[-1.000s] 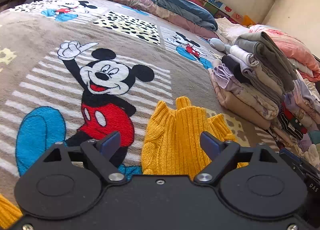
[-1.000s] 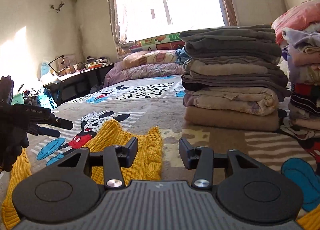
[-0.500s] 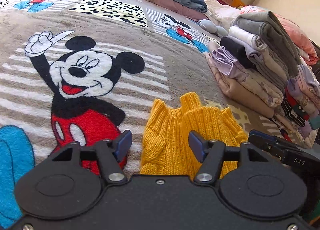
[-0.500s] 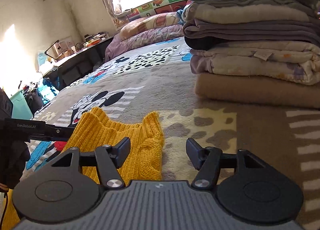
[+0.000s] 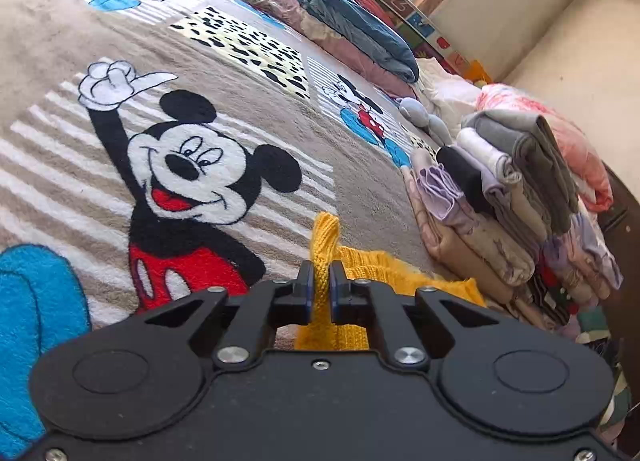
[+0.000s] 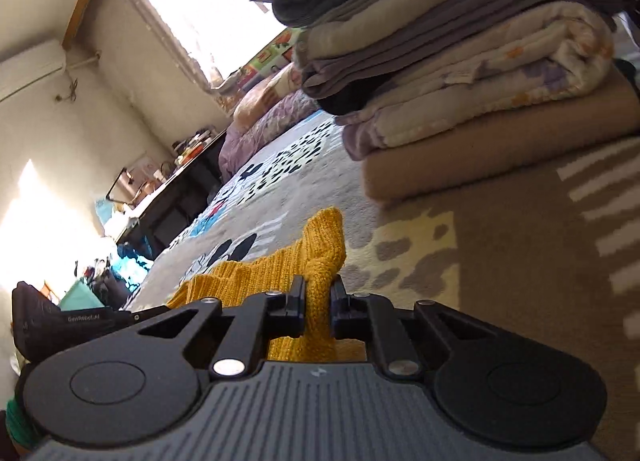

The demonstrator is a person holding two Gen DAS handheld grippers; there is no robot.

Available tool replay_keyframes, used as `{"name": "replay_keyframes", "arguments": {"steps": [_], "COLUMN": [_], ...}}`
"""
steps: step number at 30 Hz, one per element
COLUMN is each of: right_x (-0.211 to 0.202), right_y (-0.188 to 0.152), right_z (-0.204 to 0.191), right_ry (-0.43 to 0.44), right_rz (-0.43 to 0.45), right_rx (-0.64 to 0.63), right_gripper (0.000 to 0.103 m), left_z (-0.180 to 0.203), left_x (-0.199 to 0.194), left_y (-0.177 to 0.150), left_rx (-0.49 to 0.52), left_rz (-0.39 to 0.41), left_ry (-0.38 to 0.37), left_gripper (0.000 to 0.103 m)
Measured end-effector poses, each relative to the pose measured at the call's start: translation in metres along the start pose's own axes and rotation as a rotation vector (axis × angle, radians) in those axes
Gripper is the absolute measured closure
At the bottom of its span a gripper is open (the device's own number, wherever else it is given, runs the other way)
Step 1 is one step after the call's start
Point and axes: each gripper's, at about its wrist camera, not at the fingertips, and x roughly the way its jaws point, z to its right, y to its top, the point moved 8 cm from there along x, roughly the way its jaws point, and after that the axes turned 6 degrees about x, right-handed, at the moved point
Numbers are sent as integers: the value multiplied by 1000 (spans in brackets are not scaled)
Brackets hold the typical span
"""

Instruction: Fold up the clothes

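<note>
A yellow knitted sweater (image 5: 372, 261) lies on the cartoon-mouse blanket (image 5: 200, 165) that covers the bed. My left gripper (image 5: 320, 273) is shut on an upstanding fold of the sweater's edge, the knit pinched between its blue pads. In the right wrist view the same yellow sweater (image 6: 316, 249) is bunched up between the fingers of my right gripper (image 6: 318, 287), which is shut on it. The left gripper's black body (image 6: 72, 321) shows at the left edge of that view, beyond the sweater.
A tall stack of folded clothes (image 5: 504, 197) stands on the bed to the right, seen close up as the folded clothes (image 6: 472, 73) in the right wrist view. Pillows and quilts (image 5: 320, 9) line the far edge under a window. A cluttered desk (image 6: 172, 181) stands at the left wall.
Both grippers came down onto the sweater and closed on its knit, which now stands pinched up between each pair of pads. The right gripper has rolled, tilting its view.
</note>
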Motion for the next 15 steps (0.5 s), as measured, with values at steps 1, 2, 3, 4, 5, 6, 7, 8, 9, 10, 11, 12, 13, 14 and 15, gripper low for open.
{"name": "replay_keyframes", "arguments": {"steps": [1, 2, 3, 4, 5, 6, 7, 8, 9, 10, 11, 12, 13, 14, 15], "right_x": [2, 5, 7, 10, 12, 14, 15, 15, 15, 14, 13, 13, 12, 12, 12], "right_y": [0, -1, -2, -4, -5, -7, -8, -8, -8, -8, -8, -8, -8, -8, -7], "right_z": [5, 9, 11, 12, 14, 17, 19, 21, 23, 23, 22, 21, 20, 18, 18], "right_ry": [-15, -31, -50, -70, -85, -93, -97, -97, -96, -98, -104, -110, -110, -107, -102], "right_rz": [-6, -13, -20, -26, -33, -42, -51, -57, -59, -58, -55, -51, -48, -48, -49], "right_rx": [16, 24, 25, 17, 15, 21, 31, 42, 47, 46, 37, 29, 21, 16, 16], "right_gripper": [90, 90, 90, 90, 90, 90, 90, 90, 90, 90, 90, 89, 88, 86, 85], "left_z": [-4, -7, -10, -15, -18, -21, -25, -29, -32, -34, -34, -30, -26, -22, -16], "left_x": [0, 1, 2, 3, 3, 3, 4, 5, 5, 4, 1, -2, -6, -9, -9], "left_y": [0, -1, -2, -3, -4, -4, -4, -5, -4, -3, -1, 0, 1, 2, 1], "left_rx": [-18, -31, -46, -67, -80, -84, -87, -96, -102, -102, -97, -93, -90, -85, -76], "left_rz": [-2, -6, -10, -14, -18, -18, -19, -26, -28, -21, -13, -8, -4, -1, -4], "left_ry": [6, 10, 15, 23, 31, 35, 47, 62, 69, 81, 97, 79, 61, 43, 25], "left_gripper": [99, 99, 99, 99, 99, 99, 99, 99, 99, 98, 98, 98, 93, 86, 60]}}
